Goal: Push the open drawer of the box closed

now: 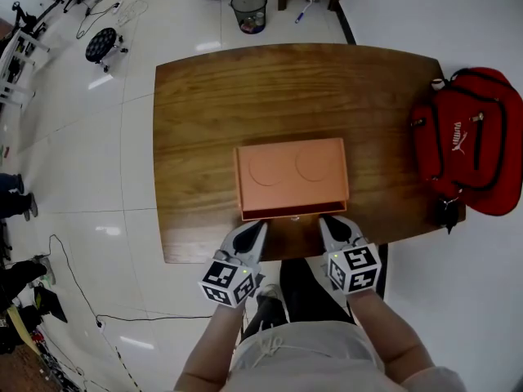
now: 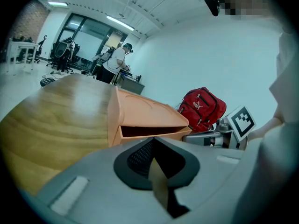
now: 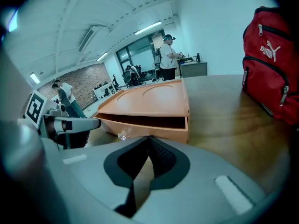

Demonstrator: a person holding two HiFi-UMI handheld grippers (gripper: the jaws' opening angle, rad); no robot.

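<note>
An orange box (image 1: 292, 170) lies mid-table, its drawer (image 1: 292, 212) pulled out a little toward me, with a small clear knob (image 3: 122, 135) on the drawer front (image 3: 145, 130). My left gripper (image 1: 260, 225) is shut and empty, its tip just before the drawer's left end. My right gripper (image 1: 327, 220) is also shut and empty, at the drawer's right end. Whether either tip touches the drawer front I cannot tell. In the left gripper view the left gripper (image 2: 152, 141) points at the dark drawer gap (image 2: 147, 130). The right gripper (image 3: 149, 139) faces the drawer too.
The wooden table (image 1: 196, 96) stands on a white tiled floor. A red backpack (image 1: 470, 141) lies on the table's right edge. A black wire bin (image 1: 249, 11) stands beyond the far edge. People stand at desks far off in the room.
</note>
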